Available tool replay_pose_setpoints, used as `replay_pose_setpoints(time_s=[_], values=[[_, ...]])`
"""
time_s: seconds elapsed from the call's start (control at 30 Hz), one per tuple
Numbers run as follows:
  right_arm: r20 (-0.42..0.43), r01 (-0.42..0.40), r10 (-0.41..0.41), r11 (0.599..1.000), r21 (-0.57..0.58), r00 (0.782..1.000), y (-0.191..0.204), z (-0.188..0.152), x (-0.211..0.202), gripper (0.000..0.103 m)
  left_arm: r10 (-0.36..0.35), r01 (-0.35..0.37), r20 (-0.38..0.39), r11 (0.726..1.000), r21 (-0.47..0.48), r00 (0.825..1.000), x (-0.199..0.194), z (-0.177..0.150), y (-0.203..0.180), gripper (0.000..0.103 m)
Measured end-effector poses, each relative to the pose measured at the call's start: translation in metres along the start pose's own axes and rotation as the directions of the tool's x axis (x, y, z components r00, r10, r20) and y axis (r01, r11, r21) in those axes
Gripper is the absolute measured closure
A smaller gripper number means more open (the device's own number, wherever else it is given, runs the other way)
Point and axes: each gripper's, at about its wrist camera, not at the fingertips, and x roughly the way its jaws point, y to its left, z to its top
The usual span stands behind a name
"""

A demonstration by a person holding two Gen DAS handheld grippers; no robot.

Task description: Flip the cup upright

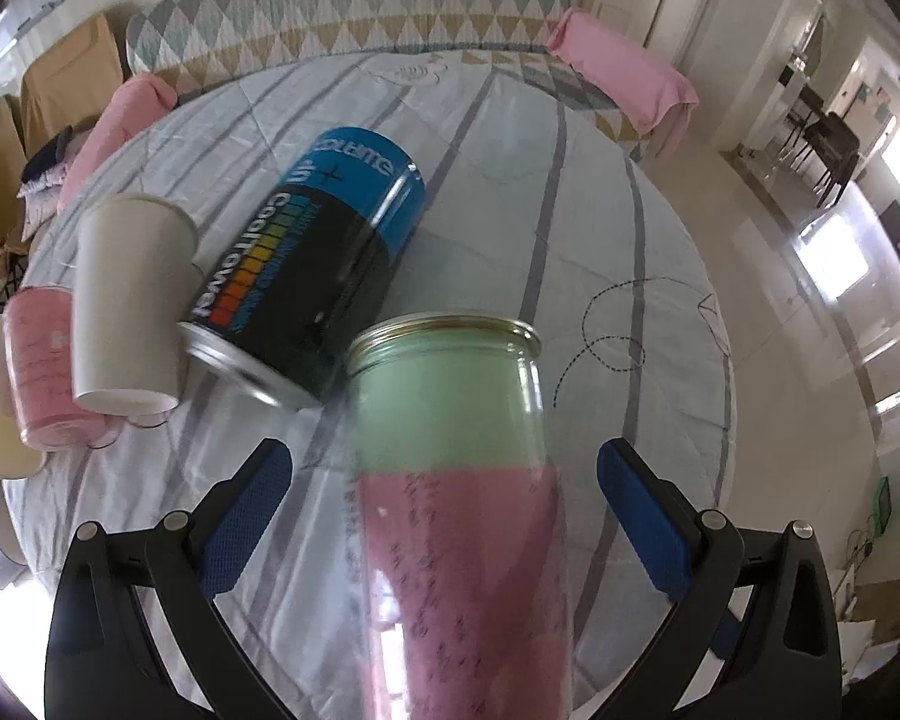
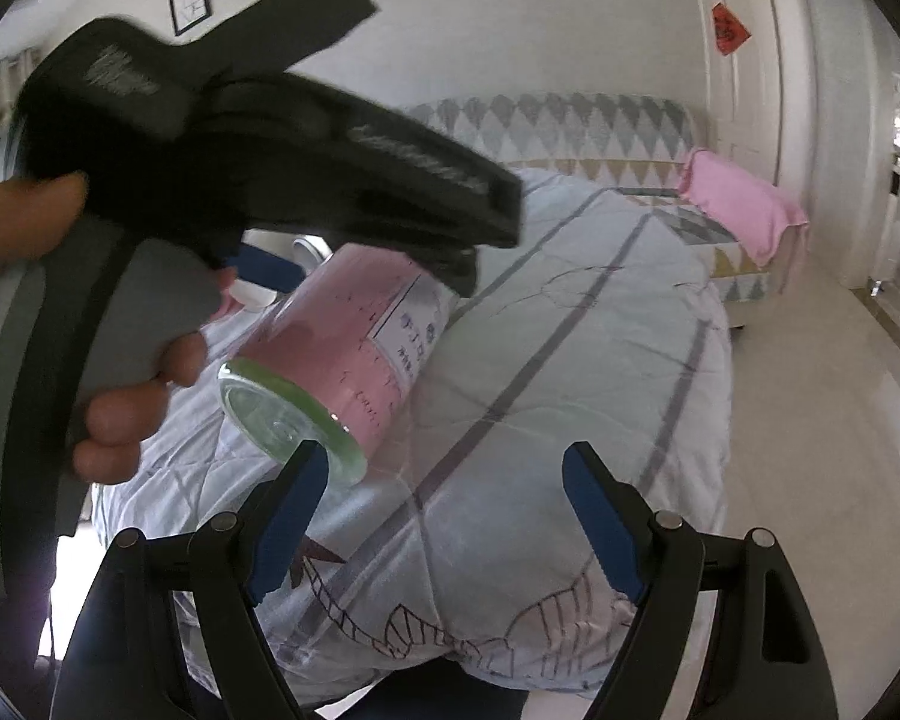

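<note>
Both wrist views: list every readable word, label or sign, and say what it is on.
"CoolTowel": blue-and-black can, lying on the bed.
"COOLMATE"-like white word on the can's blue band: blurred, uncertain.
Dark print on the glass cup pink label: too blurred.
Red sign on the door: unreadable.
Wall frames: no legible text.

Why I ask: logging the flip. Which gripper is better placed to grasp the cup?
Left gripper: its open fingers straddle the glass cup; the right gripper is open, the cup off beyond its fingertip.
</note>
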Motion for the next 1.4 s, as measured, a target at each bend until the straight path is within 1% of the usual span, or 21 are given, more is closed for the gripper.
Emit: replay_pose_setpoints(time_s=[0.1,0.2,0.27,0.3,0.37,0.43,0.47,0.57,0.63,0.73,1.03,1.23,1.4], values=[[0.001,-0.008,0.008,1.0,-0.009,1.0,-0.003,0.001,0.006,0.021,-0.01,0.01,-0.029,1.0,0.003,1.0,0.007,0.003,0.0,0.0],[-0.005,-0.033,0.033,0.999,-0.008,0.999,-0.007,0.0,0.01,0.021,0.001,0.0,-0.036,0.999,0.034,0.999,0.007,0.004,-0.002,0.008],[-0.008,-0.038,0.038,0.999,-0.008,0.999,-0.008,0.0,0.013,0.021,0.008,-0.007,-0.039,1.0,0.019,0.999,0.009,0.005,0.001,0.013],[-0.009,-0.04,0.04,0.999,-0.007,0.999,-0.009,0.0,0.014,0.021,0.007,-0.006,-0.045,1.0,0.018,0.999,0.01,0.005,0.002,0.019],[-0.009,-0.044,0.044,0.999,-0.003,0.999,-0.01,0.001,0.014,0.021,-0.006,0.006,-0.043,1.0,0.008,0.999,0.01,0.005,0.005,0.02],[-0.012,-0.049,0.049,0.999,0.002,0.999,-0.011,0.002,0.015,0.021,-0.011,0.012,-0.038,1.0,0.015,0.999,0.011,0.005,0.004,0.024],[-0.013,-0.049,0.049,0.999,0.002,0.999,-0.011,0.002,0.015,0.021,-0.014,0.014,-0.041,1.0,0.018,0.999,0.011,0.005,0.004,0.025],[-0.016,-0.046,0.046,0.999,0.0,0.999,-0.011,0.002,0.015,0.021,-0.008,0.009,-0.034,1.0,0.026,0.999,0.01,0.002,0.001,0.027],[-0.01,-0.046,0.046,0.999,0.003,0.999,-0.004,-0.003,0.01,0.021,-0.003,0.003,-0.019,0.999,0.033,1.0,0.007,0.002,-0.001,0.029],[-0.016,-0.049,0.049,0.999,0.014,0.999,-0.008,-0.001,0.015,0.021,0.021,-0.022,0.017,0.998,0.062,1.0,0.001,0.0,-0.007,0.029],[-0.019,-0.051,0.052,0.998,0.035,0.998,-0.01,0.002,0.018,0.021,0.005,-0.012,0.102,0.997,0.074,0.995,-0.017,-0.001,-0.007,0.029],[-0.014,-0.047,0.048,0.998,0.042,0.999,-0.012,0.006,0.026,0.021,0.008,-0.023,0.179,0.996,0.084,0.984,-0.034,-0.001,-0.007,0.029],[-0.006,-0.036,0.036,0.998,0.043,0.999,-0.018,0.014,0.034,0.021,-0.004,-0.015,0.245,0.997,0.075,0.969,-0.046,0.0,-0.002,0.03]])
